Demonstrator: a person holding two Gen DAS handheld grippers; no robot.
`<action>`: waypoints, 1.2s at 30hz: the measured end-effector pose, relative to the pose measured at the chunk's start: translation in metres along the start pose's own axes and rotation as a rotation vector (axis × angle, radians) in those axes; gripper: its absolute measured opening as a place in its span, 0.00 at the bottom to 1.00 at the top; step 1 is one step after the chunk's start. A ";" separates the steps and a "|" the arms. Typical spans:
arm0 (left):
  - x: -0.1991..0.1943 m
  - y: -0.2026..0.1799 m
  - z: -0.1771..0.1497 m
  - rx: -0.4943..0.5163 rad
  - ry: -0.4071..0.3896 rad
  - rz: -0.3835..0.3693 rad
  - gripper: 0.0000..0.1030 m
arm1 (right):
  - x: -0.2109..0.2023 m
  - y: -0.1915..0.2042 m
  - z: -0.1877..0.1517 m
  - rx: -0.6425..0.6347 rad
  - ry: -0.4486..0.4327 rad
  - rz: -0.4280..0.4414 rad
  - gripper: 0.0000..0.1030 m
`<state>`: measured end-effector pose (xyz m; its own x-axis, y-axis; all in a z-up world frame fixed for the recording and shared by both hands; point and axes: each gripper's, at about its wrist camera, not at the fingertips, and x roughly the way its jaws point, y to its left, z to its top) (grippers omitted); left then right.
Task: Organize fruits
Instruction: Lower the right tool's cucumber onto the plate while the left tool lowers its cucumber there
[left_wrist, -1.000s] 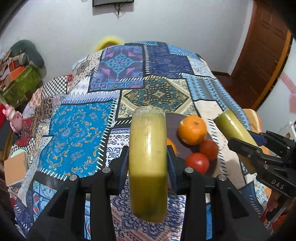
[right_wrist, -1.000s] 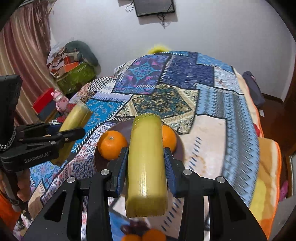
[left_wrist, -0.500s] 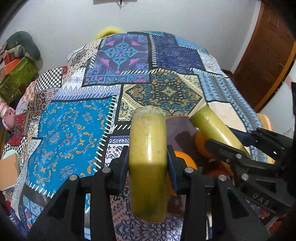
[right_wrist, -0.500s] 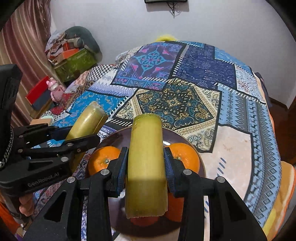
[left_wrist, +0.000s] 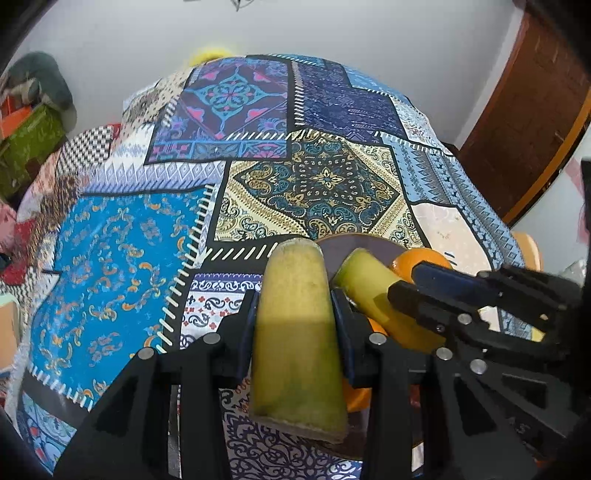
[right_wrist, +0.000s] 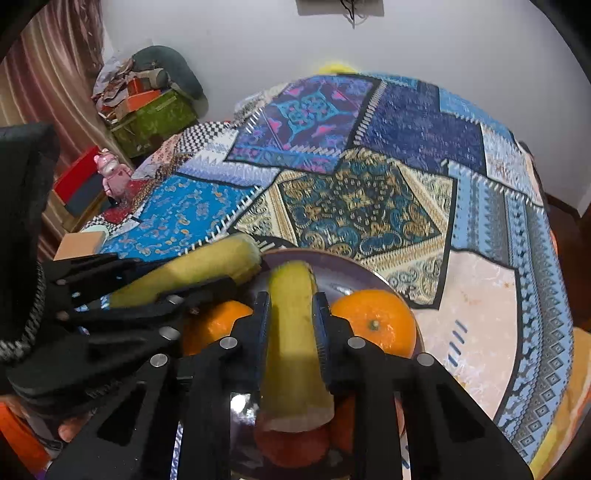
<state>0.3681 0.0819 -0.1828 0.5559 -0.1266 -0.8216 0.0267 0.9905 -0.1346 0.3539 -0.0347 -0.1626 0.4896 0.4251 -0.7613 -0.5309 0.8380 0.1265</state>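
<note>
Over a dark round plate (right_wrist: 354, 267) on the patchwork bedspread (left_wrist: 317, 184), both tongs hang close together, each clamped on a yellow-green stalk piece. The left tongs (left_wrist: 295, 328) grip the thicker left stalk piece (left_wrist: 295, 332) by its middle between blue-padded fingers (left_wrist: 248, 332), the stalk pointing forward along the fingers with its cut end toward the camera and its far end near the plate's left rim. From the right wrist view this same piece slants in from the left, its tip just beside the plate's edge. The right tongs (right_wrist: 290, 325) pinch the slimmer right stalk piece (right_wrist: 291, 332) the same way, held above the plate's middle; in the left wrist view it crosses in from the right, its far end just beside the left stalk, though whether the two touch cannot be told. On the plate lie two oranges: the right orange (right_wrist: 373, 323) beside the right tongs' outer finger and the left orange (right_wrist: 214, 325) partly hidden behind the left tongs. A red fruit (right_wrist: 291, 443) shows blurred under the cut end of the right stalk piece. Beyond the bed, by the wall, sit a green box (right_wrist: 155, 122) and a pink toy (right_wrist: 110, 173).
</note>
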 end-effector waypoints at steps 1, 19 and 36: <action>0.000 0.001 0.000 -0.004 0.002 -0.002 0.37 | -0.001 0.001 0.001 -0.007 -0.002 -0.003 0.20; 0.005 0.027 -0.003 -0.065 0.046 -0.031 0.37 | -0.006 -0.003 -0.012 0.000 0.002 0.012 0.20; -0.030 0.012 -0.004 -0.051 0.000 -0.044 0.37 | -0.030 -0.017 -0.024 0.007 -0.033 -0.024 0.20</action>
<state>0.3485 0.0978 -0.1619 0.5550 -0.1696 -0.8144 0.0089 0.9802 -0.1981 0.3314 -0.0699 -0.1575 0.5251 0.4156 -0.7426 -0.5138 0.8505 0.1126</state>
